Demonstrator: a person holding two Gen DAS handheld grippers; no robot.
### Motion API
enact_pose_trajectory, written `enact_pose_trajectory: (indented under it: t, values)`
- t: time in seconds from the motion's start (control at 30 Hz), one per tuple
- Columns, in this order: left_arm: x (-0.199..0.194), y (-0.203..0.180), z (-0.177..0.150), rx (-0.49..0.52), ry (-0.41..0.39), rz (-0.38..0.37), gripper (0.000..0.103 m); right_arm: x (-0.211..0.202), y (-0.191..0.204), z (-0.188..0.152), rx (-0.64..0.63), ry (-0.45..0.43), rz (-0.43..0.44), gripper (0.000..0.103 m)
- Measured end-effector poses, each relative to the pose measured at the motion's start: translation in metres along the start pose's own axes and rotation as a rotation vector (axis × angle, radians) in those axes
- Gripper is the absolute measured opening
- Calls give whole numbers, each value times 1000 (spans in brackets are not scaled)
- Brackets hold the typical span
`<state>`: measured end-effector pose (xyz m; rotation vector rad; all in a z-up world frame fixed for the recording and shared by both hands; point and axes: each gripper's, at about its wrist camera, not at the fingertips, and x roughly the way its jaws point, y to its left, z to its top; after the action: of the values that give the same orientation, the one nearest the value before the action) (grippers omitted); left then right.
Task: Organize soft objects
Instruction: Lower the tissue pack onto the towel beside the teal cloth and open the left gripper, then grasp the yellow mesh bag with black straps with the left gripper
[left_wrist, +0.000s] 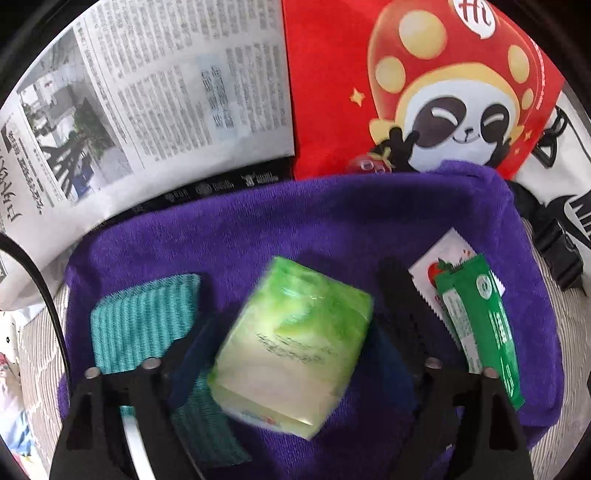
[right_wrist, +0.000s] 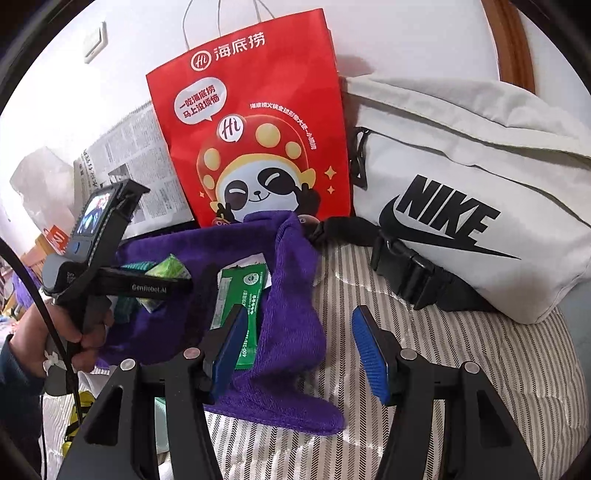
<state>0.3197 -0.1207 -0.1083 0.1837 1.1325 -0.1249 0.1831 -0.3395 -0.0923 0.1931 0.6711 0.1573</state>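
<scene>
A purple towel (left_wrist: 332, 229) lies spread on the striped bed; it also shows in the right wrist view (right_wrist: 291, 280). On it lie a teal cloth (left_wrist: 144, 317), a green sachet (left_wrist: 480, 317) and a white sachet (left_wrist: 439, 258). My left gripper (left_wrist: 295, 314) stands open around a green tissue pack (left_wrist: 291, 339), which looks blurred and tilted between the fingers; whether they touch it I cannot tell. In the right wrist view the left gripper (right_wrist: 162, 286) sits over the towel. My right gripper (right_wrist: 299, 343) is open and empty above the towel's right edge.
A red paper bag with a panda (right_wrist: 251, 129) stands behind the towel, with a newspaper (left_wrist: 159, 103) to its left. A white Nike waist bag (right_wrist: 461, 192) lies at the right on the striped bedding (right_wrist: 443, 350).
</scene>
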Motion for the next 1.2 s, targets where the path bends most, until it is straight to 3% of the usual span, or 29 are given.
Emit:
enact_pose_trajectory:
  t: [0.2,0.37,0.5,0.73,0.87,1.0,1.2]
  values:
    - [-8,-13,-11,29,10,-10,88,-2,0,0,4,-6,12,58]
    - [-38,-12,-17,12,-37,-55,88,-7,4,0,-11,-21,9,58]
    - [-63,-8,-21,21,-74,-37,88,-9,7,-1,-21,-25,9,58]
    - [-101,30,-40,-2,-131,-53,88,-9,16,0,-38,-4,35,58]
    - [-127,52,-69,-12,-154,-81,88,-17,24,0,-23,17,107,58]
    - [-141,63,-109,-2,-176,-120,88,-31,33,-7,-2,50,125,58]
    - [-126,72,-167,-49,-68,-192,89,-53,46,-25,-15,90,41,59]
